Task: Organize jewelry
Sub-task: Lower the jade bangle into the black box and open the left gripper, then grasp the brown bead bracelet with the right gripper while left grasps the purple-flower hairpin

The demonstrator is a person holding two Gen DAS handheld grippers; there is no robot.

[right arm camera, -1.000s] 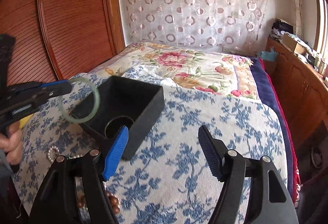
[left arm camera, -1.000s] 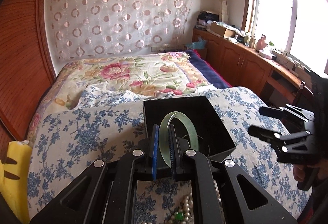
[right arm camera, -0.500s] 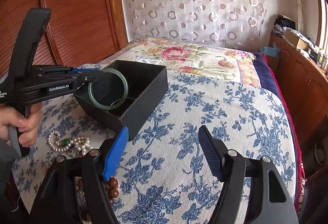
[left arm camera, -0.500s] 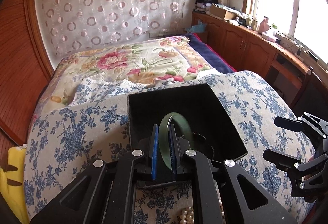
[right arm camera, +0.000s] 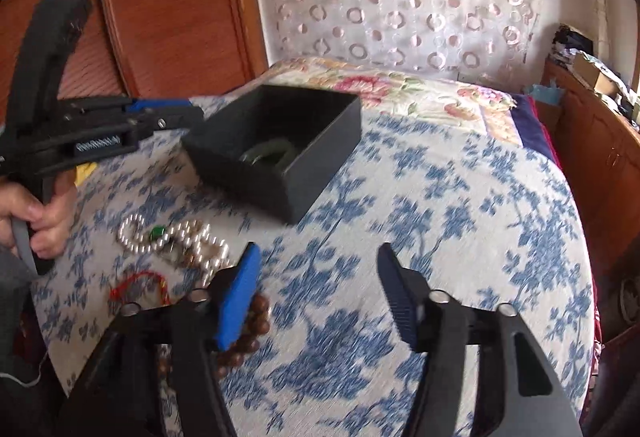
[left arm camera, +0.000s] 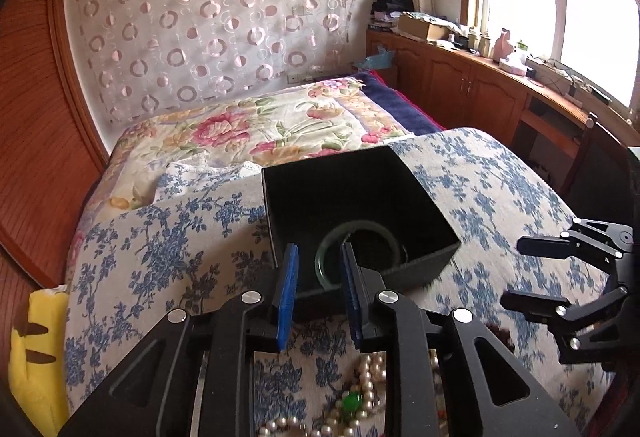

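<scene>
Beneath the right hand-held gripper (right arm camera: 316,293), jaws wide and empty, beads (right arm camera: 248,333) lie nearest; left hand-held gripper (left arm camera: 318,277), part-open, faces the bangle (left arm camera: 356,253) in the box (left arm camera: 400,189).

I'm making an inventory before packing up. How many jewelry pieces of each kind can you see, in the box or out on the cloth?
Jade bangle, lying in the black box: 1
Pearl strand with green stone, on the cloth: 1
Brown wooden bead bracelet, on the cloth: 1
Red cord bracelet, on the cloth: 1
Total: 4 pieces
</scene>
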